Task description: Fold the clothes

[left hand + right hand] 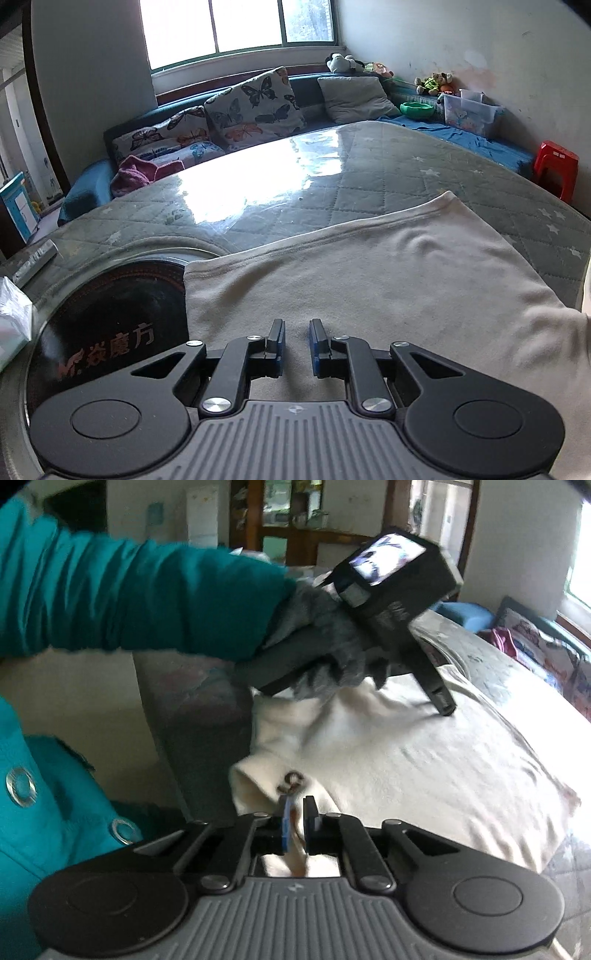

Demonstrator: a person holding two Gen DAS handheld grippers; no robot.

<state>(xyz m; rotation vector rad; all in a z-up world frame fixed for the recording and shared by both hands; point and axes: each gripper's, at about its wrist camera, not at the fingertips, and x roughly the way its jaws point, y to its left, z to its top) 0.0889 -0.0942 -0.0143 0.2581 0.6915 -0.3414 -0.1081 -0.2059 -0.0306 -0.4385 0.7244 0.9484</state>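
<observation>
Your desk (388, 166), w/ its grey-green quilted star-print cover under glossy clear film, carries the cream-white knit garment (369, 280) spread mostly flat across the near side; one part hangs over the near edge. The teal sleeve (129, 598) and grey-gloved hand (325, 638) hold your left claw (297, 330) low over the cloth, jaws apart w/ nothing between them. Your right claw (297, 805) has jaws nearly together, pinching a cream cloth strip by the small dark ring-shaped mark (291, 780). Looks like a mid-fold grab, though stage isn't certain. Next: left needs a matching edge grip, then both carry cloth evenly.
</observation>
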